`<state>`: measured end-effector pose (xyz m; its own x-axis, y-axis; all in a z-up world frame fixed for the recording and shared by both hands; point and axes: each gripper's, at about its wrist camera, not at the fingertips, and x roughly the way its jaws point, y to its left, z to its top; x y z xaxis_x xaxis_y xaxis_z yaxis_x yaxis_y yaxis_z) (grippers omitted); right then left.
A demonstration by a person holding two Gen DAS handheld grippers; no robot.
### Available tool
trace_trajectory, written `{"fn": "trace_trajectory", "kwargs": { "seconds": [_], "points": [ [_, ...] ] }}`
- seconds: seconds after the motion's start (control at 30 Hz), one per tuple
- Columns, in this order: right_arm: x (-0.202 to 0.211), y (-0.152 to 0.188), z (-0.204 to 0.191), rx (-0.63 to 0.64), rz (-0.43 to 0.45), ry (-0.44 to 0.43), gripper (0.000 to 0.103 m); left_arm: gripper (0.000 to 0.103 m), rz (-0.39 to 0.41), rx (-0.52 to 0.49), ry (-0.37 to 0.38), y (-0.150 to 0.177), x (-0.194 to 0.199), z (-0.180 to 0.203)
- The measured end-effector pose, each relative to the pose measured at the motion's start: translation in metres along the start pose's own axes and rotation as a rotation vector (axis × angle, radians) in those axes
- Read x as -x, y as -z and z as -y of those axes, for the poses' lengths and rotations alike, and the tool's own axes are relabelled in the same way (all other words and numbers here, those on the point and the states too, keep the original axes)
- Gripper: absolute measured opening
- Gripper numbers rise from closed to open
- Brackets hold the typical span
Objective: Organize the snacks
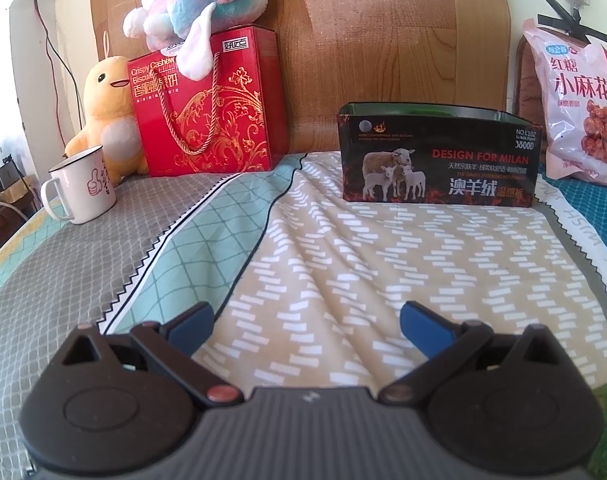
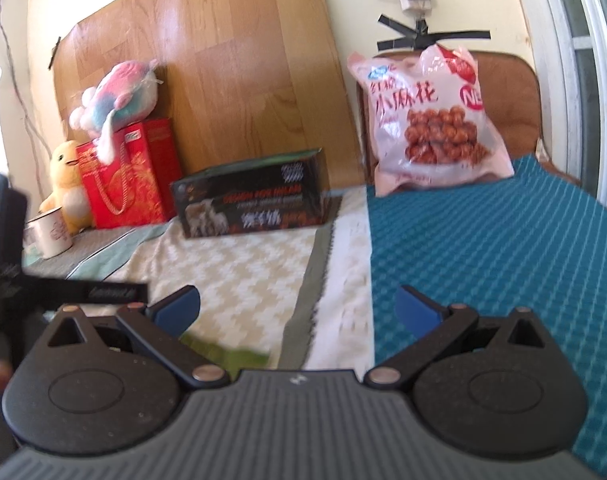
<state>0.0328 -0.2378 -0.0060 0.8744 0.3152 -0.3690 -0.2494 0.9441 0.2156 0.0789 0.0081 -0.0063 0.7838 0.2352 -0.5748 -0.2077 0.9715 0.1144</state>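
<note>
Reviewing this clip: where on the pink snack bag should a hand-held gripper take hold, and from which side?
Probably the crimped top edge of the pink snack bag, approached from the front and slightly above. It leans upright against a brown cushion, so its back is blocked; the top seam is flat and thin.

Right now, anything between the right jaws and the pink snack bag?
Nothing visible. The right gripper is open over bare bedding, and only blue quilted cover lies between it and the pink snack bag. The black box sits off to the left.
</note>
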Motion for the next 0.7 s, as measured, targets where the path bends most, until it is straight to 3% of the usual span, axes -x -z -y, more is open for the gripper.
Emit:
{"fn": "trace_trajectory", "kwargs": {
  "seconds": [0.23, 0.47, 0.63, 0.7],
  "points": [
    [0.015, 0.016, -0.007, -0.021, -0.105, -0.061, 0.101, 0.103, -0.033, -0.018, 0.040, -0.001, -0.005, 0.002],
    [0.017, 0.010, -0.008, -0.021, -0.098, -0.048, 0.069, 0.103, -0.071, 0.014, 0.079, 0.000, -0.009, -0.006],
    [0.020, 0.009, -0.007, -0.037, -0.101, -0.059, 0.056, 0.103, -0.077, 0.018, 0.084, 0.000, -0.009, -0.006],
    [0.020, 0.010, -0.007, -0.037, -0.106, -0.064, 0.056, 0.103, -0.080, 0.020, 0.087, 0.000, -0.010, -0.007]
  ]
}}
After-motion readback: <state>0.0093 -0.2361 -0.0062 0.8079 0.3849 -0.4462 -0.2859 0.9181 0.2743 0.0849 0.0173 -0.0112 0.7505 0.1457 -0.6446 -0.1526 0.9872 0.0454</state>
